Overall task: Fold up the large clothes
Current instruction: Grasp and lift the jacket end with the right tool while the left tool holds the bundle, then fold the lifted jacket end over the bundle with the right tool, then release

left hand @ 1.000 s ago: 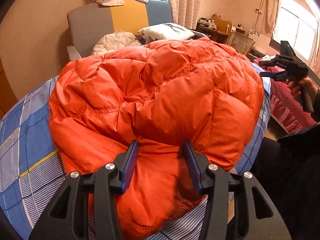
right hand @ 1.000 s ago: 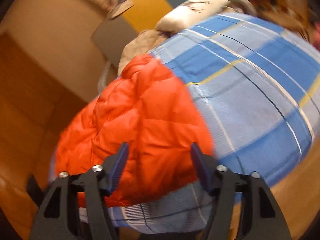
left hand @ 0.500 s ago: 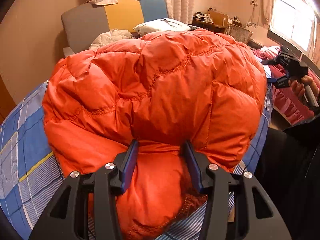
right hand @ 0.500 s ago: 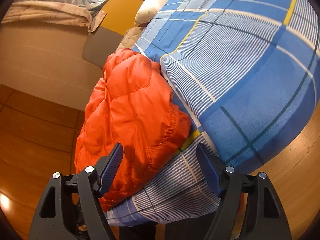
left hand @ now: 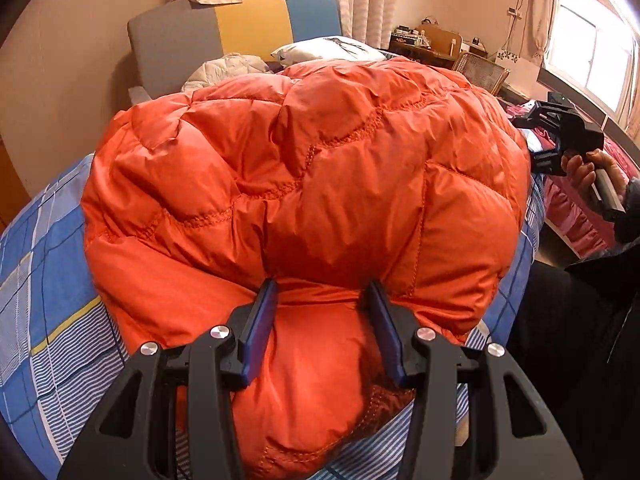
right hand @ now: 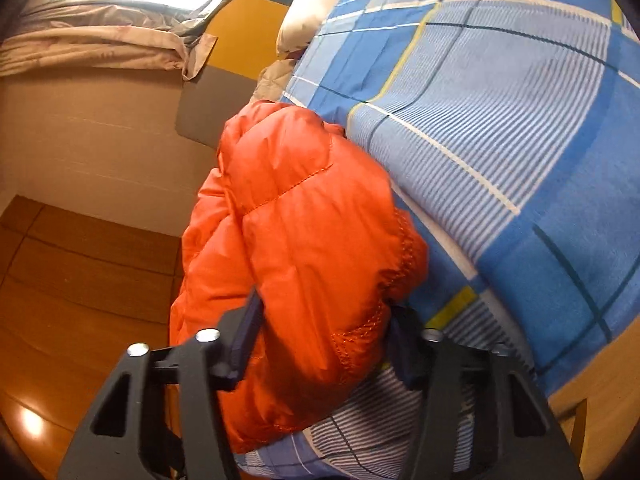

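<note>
Your left gripper [left hand: 322,292] pinches the orange down jacket [left hand: 304,184] on the bed [left hand: 44,264]; your right gripper [right hand: 320,312] straddles its corner, fingers spread

Right claw [right hand: 324,320] now around jacket [right hand: 304,240] corner.

Ahead of your left tool [left hand: 322,300], the puffed orange down jacket [left hand: 304,184] blocks nearly the whole frame. Bare checked bed sheet [left hand: 44,280] lies open at lower left. In your right view, sheet fills the open upper right; jacket crowds the centre.
</note>
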A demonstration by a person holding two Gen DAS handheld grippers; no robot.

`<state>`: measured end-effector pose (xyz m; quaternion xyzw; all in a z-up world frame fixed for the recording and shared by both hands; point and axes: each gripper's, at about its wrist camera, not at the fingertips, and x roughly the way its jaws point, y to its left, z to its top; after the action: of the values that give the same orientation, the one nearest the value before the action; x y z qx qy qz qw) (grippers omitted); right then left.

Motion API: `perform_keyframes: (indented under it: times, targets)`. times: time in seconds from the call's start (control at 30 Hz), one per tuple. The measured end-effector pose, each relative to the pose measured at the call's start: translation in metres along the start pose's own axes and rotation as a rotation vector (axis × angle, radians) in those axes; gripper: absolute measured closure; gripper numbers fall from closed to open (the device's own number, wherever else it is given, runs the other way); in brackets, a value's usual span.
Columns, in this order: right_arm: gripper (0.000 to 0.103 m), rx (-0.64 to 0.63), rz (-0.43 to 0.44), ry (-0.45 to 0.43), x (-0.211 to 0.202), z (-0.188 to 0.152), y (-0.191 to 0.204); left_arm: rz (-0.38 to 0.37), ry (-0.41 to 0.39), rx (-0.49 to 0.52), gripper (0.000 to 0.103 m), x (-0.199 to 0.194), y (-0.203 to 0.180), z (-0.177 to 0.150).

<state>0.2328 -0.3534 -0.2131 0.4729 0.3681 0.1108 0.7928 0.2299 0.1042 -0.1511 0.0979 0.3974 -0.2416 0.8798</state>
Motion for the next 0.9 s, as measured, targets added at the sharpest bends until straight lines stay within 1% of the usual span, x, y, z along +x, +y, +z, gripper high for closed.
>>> perform_keyframes:
  times: [0.03, 0.1, 0.13, 0.23, 0.43, 0.6, 0.67, 0.8, 0.9]
  targets:
    - [0.077, -0.033, -0.010, -0.004, -0.001, 0.000, 0.006, 0.001, 0.001, -0.001, 0.056, 0.000, -0.001, 0.000]
    - [0.085, -0.100, -0.032, -0.011, -0.006, -0.001, 0.019, 0.005, 0.001, 0.000, 0.056, 0.001, -0.003, 0.000]
    - [0.088, -0.118, -0.034, -0.014, -0.008, -0.001, 0.024, 0.006, -0.002, -0.002, 0.056, 0.001, -0.003, -0.001]
    - [0.091, -0.211, -0.033, -0.025, -0.017, -0.004, 0.048, 0.006, -0.009, -0.009, 0.057, 0.002, -0.004, -0.003]
    - [0.092, -0.433, 0.015, -0.021, -0.029, -0.022, 0.107, -0.002, -0.011, -0.009, 0.057, 0.003, -0.002, -0.006]
    - [0.092, -0.558, 0.064, -0.005, -0.027, -0.039, 0.147, -0.006, -0.004, -0.007, 0.057, 0.004, -0.003, -0.004]
    - [0.092, -0.607, 0.084, 0.012, -0.024, -0.048, 0.164, -0.008, -0.005, -0.011, 0.057, 0.005, -0.003, -0.004]
    - [0.092, -0.705, 0.127, 0.069, -0.008, -0.077, 0.194, -0.013, -0.010, -0.028, 0.057, 0.006, -0.002, -0.004]
    - [0.092, -0.759, 0.133, 0.110, 0.008, -0.096, 0.211, -0.015, -0.011, -0.034, 0.057, 0.006, 0.000, -0.001]
